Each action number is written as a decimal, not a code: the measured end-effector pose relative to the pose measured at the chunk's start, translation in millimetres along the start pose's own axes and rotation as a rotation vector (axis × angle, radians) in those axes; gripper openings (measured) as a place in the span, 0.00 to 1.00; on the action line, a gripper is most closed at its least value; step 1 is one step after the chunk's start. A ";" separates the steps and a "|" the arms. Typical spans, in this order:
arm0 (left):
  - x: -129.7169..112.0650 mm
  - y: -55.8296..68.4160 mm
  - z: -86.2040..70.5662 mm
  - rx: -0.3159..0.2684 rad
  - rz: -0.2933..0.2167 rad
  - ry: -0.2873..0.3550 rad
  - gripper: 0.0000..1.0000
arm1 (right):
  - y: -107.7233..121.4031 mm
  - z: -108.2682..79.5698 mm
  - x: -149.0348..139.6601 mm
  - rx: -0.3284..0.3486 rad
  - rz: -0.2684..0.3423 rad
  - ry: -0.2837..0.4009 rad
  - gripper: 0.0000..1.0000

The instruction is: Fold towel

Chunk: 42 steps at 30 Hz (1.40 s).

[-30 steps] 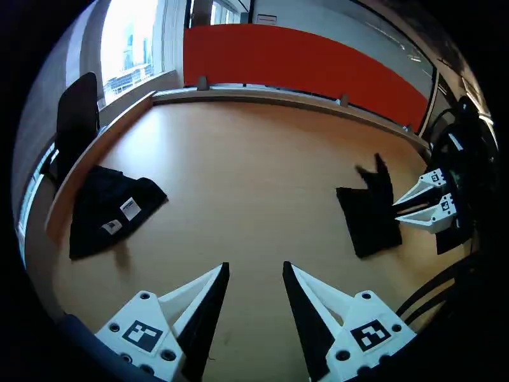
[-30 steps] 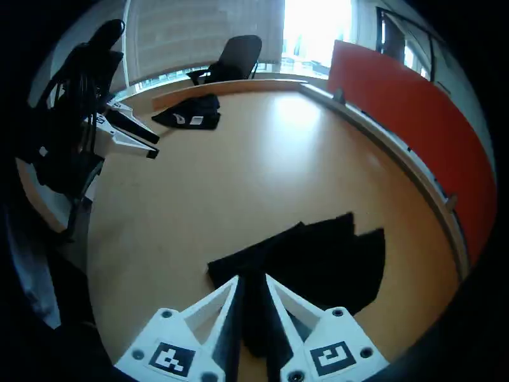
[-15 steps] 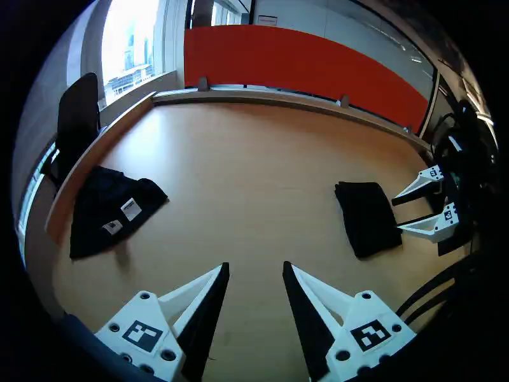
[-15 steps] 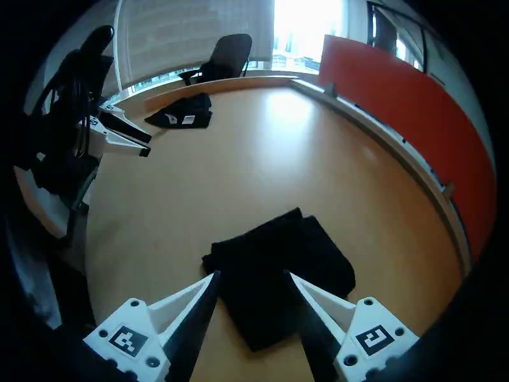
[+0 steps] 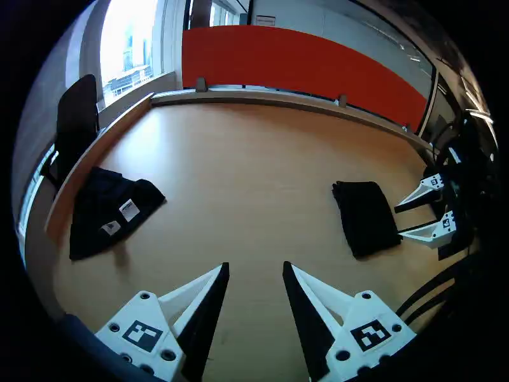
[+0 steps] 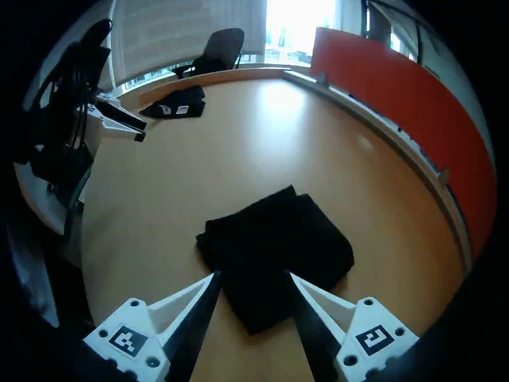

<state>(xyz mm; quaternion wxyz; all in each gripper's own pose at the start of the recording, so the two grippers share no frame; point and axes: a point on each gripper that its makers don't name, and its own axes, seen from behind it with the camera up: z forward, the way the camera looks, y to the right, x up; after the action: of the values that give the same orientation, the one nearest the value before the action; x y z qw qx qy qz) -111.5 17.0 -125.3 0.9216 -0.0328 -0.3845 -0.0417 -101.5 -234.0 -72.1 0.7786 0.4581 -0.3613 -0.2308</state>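
Table (image 6: 191, 146) carries the folded towel (image 6: 280, 235) at your right hand-held gripper (image 6: 252, 275), released like the left hand-held gripper (image 5: 254, 264) well apart; flatten it with 1 light press, edges aligned.

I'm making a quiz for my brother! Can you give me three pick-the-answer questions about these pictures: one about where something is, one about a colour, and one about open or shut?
1. Where does the towel lie?
A. on a shelf
B. on the table
C. on the floor

2. What colour is the divider behind the table?
A. green
B. white
C. red-orange

3. How is the right gripper?
A. open
B. shut on the towel
C. shut on nothing

Answers:
1 B, it lies folded on the wooden top.
2 C, the long panel is red-orange.
3 A, its jaws stand apart.
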 end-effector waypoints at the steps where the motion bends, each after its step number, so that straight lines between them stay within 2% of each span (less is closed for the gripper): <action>1: -0.2 0.3 -0.2 -0.001 0.000 0.000 0.61 | -0.1 0.0 -2.8 -0.001 0.003 -0.004 0.73; 17: -1.9 5.7 0.9 -0.009 0.002 -0.004 0.61 | 4.1 -0.8 -45.0 -0.028 0.047 -0.060 0.73; 29: -3.4 6.0 2.1 -0.010 0.004 -0.007 0.61 | 6.6 -1.1 -61.8 -0.038 0.063 -0.087 0.72; 42: -2.5 6.8 2.4 -0.014 0.004 -0.006 0.61 | 6.0 1.6 -76.6 -0.041 0.084 -0.115 0.40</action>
<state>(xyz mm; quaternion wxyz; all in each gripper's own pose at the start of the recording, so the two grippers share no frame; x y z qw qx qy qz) -114.3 24.1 -125.6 0.9202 -0.0402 -0.3870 -0.0426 -151.0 -179.1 -93.2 0.7749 0.4123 -0.4196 -0.2312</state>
